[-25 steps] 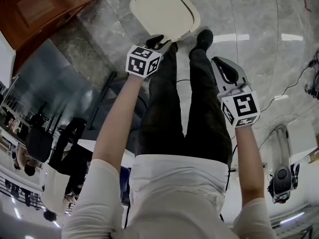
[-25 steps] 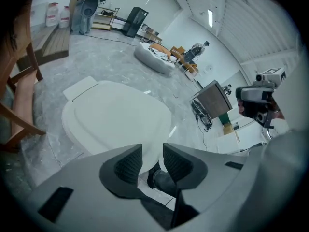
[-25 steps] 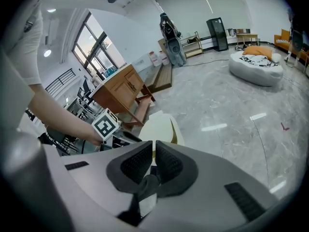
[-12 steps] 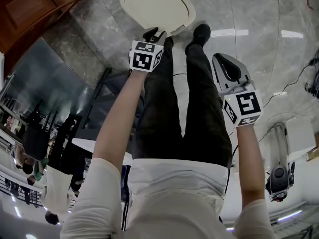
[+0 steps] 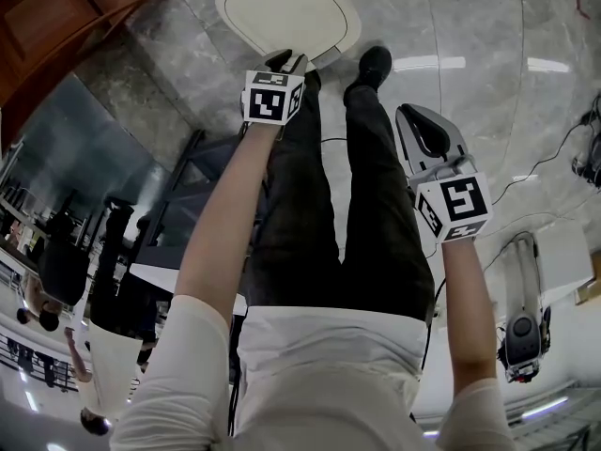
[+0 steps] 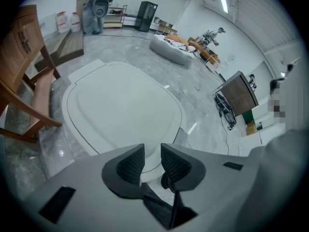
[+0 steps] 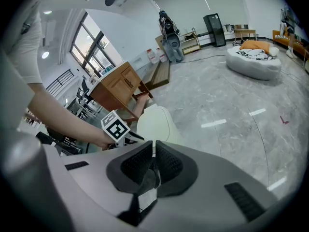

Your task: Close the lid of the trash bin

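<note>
Closing the left tool (image 6: 152, 150) to a narrow gap over the near rim of the trash bin lid (image 6: 120, 105) just ahead, pads not pressing, probably to push it flat; holding the right tool (image 7: 153, 149) pinched together, empty, well aside.

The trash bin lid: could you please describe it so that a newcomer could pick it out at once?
On the grey marble floor, look beside the brown wooden furniture, ahead of the person's black shoe. The trash bin lid is a cream panel with rounded corners and an inset groove, unlike the dark wood and veined stone around it.
</note>
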A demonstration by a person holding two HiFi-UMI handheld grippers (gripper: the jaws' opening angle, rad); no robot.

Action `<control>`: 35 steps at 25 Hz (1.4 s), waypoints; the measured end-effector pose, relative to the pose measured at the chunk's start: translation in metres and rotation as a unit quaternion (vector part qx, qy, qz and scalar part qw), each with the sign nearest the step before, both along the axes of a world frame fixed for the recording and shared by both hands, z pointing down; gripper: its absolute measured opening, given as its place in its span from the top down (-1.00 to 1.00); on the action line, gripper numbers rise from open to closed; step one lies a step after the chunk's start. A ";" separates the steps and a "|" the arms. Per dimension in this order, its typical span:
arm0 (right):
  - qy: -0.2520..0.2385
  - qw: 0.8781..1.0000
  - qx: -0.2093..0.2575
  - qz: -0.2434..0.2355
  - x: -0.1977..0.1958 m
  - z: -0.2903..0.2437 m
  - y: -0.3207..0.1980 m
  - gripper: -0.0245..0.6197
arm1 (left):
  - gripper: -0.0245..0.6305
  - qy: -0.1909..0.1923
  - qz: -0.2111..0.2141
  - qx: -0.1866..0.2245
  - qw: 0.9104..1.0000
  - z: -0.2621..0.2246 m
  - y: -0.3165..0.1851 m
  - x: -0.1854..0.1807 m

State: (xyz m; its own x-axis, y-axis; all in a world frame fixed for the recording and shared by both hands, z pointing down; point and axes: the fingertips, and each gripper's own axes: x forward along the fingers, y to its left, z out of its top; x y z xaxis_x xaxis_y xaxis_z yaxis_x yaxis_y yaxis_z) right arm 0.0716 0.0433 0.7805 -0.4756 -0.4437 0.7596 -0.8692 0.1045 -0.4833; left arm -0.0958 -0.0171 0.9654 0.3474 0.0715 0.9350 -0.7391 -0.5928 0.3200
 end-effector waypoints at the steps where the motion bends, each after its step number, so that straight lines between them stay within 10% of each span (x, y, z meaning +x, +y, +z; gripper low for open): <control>1: 0.000 1.000 0.001 0.000 0.001 0.000 0.000 0.80 | 0.58 0.001 -0.005 -0.006 1.000 0.000 0.000 0.000; 24: 0.072 0.991 0.080 -0.075 0.029 -0.145 -0.016 0.81 | 0.78 0.061 -0.032 0.091 0.993 -0.205 -0.009 0.011; 35: 0.066 0.980 0.155 -0.110 0.031 -0.248 -0.033 0.80 | 0.86 0.116 -0.101 0.190 0.970 -0.363 0.003 0.003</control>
State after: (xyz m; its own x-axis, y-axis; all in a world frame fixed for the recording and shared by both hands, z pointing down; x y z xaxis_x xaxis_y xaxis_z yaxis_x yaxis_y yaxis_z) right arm 0.1030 0.0102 0.5320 -0.4926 -0.5612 0.6652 -0.8620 0.4199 -0.2840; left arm -0.0932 -0.0138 0.6027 0.5226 -0.3545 0.7754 -0.7870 -0.5504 0.2787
